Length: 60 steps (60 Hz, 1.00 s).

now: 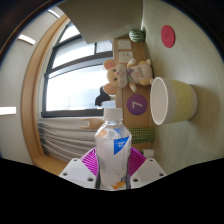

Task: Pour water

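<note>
A clear plastic water bottle [113,145] with a white cap and a blue-and-white label stands upright between my fingers. My gripper [113,163] is shut on it, with the magenta pads [92,163] pressing on both sides. A pale yellow paper cup [171,101] lies tilted on its side beyond the bottle, its open mouth facing the bottle, up and to the right of the cap. The bottle's lower part is hidden between the fingers.
A wooden shelf [128,60] with plush toys [125,72] and a purple round sign [139,104] stands behind the bottle. A large window [75,80] with a wooden frame is to the left. A pink round sticker [168,38] is on the wall.
</note>
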Tool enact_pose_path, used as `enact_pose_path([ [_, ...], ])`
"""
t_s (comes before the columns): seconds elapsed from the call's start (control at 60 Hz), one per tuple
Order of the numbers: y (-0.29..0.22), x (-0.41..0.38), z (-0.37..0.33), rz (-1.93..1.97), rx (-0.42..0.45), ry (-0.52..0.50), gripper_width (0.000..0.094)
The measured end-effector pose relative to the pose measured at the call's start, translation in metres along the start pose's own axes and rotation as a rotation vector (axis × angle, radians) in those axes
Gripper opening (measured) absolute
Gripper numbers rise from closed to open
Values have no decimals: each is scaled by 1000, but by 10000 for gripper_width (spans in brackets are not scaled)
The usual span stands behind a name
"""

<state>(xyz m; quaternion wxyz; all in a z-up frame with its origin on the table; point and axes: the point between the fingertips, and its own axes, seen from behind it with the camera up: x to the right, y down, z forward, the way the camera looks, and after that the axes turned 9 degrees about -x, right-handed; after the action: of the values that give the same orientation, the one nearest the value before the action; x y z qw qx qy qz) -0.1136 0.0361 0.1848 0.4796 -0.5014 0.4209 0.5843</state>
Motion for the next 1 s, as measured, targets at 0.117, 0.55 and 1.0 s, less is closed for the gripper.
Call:
enact_pose_path([
  [0.117,-22,-1,6,214,60,-62,335],
  [0.55,-69,18,8,706,238,-194,353],
  [1.0,-23,-42,23,-324,-50,79,354],
])
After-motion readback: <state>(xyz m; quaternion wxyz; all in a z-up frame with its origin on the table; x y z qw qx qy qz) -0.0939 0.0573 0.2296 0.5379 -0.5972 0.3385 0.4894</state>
